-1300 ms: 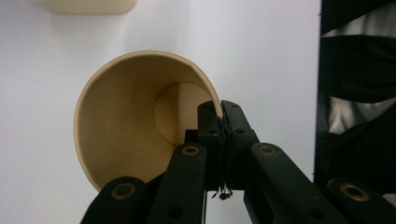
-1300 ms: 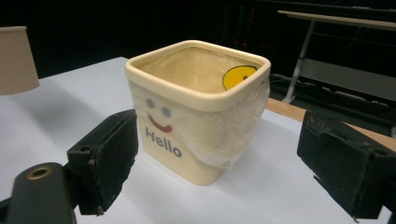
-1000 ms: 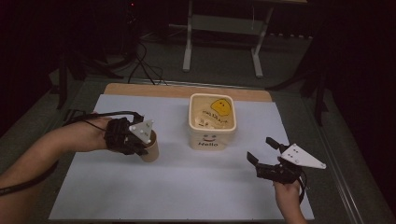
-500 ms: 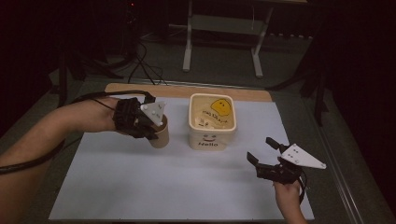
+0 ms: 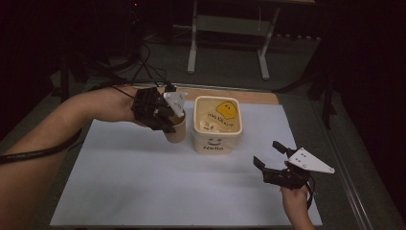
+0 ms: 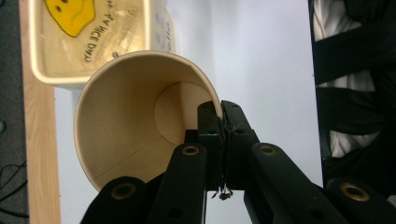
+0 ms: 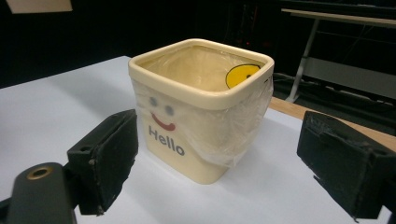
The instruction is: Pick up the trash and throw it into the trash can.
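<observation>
high overhead forward-down; both gripper views close on bin (image 5: 217, 125)

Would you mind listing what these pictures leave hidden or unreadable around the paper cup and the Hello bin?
- Paper cup, high view: the left gripper covers its rim, so its contents are hidden there; the left gripper view shows the inside bare.
- Hello bin, right gripper view: the near wall hides its floor.
- Hello bin, high view: the small pale items inside are too small to identify.
- Right gripper, high view: its underside is hidden.
</observation>
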